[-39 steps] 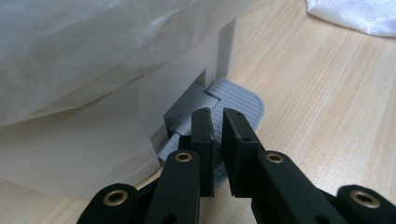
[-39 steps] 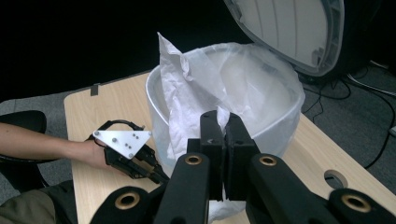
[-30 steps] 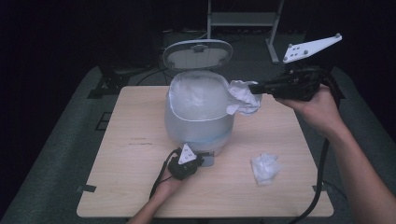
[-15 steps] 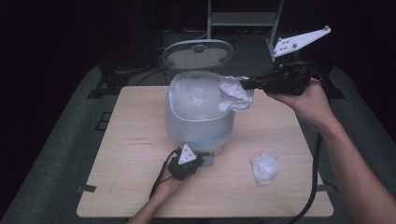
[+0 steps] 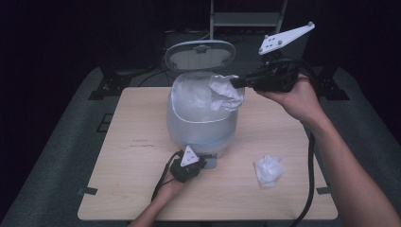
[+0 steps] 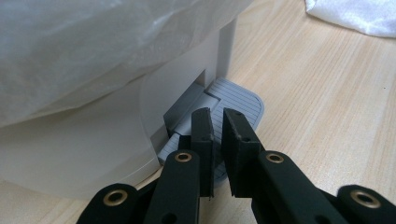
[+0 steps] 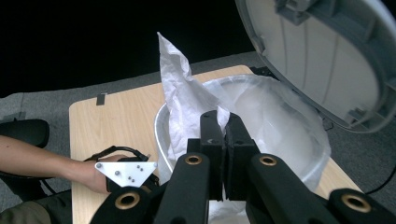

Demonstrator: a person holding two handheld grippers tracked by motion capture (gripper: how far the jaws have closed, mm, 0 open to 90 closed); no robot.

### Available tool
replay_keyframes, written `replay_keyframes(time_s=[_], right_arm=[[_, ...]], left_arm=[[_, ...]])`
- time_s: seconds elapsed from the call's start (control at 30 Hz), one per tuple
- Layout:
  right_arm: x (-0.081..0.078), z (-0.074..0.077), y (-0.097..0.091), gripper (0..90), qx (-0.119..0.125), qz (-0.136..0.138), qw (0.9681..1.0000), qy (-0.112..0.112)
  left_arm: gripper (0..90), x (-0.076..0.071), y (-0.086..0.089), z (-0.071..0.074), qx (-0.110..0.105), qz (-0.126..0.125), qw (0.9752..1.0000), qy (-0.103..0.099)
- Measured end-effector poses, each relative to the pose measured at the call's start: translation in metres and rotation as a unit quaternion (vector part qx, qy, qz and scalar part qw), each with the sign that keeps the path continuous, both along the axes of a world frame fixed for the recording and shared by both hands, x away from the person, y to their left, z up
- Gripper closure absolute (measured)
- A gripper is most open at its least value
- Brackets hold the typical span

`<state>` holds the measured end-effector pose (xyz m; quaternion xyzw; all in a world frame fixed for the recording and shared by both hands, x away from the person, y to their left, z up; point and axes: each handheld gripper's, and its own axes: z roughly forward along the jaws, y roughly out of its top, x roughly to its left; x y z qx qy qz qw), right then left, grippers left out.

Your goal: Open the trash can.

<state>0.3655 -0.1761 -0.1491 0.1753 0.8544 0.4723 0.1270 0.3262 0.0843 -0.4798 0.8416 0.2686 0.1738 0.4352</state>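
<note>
We see a pedal bin (image 5: 201, 120) standing near the middle of the tabletop (image 5: 132, 165), a little toward its far edge, with its lid (image 5: 200, 55) swung up and open behind it. A thin clear bag (image 5: 189, 97) lines the bin and folds out over its rim; we cannot tell whether anything lies at the bottom. Our right gripper (image 5: 235, 83) hangs over the bin's right rim, its jaws pressed together on a crumpled white tissue (image 5: 225, 91), which droops over the open mouth; in the right gripper view the tissue (image 7: 180, 95) stands up above the jaws. Our left gripper (image 6: 215, 125) sits low at the bin's near side, jaws nearly together with nothing between them, resting on the grey foot pedal (image 6: 238, 100). A second crumpled tissue (image 5: 268, 170) lies on the tabletop toward the near right corner, well apart from the bin.
</note>
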Motion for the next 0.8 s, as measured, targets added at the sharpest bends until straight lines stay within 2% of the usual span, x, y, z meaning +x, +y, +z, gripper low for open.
replay_keyframes(time_s=[0.8], right_arm=[[0.022, -0.016, 0.039, 87.9, -0.005, 0.009, 0.9999, 0.006]], left_arm=[[83.2, 0.0, 0.0, 0.0, 0.0, -0.001, 1.0, 0.0]])
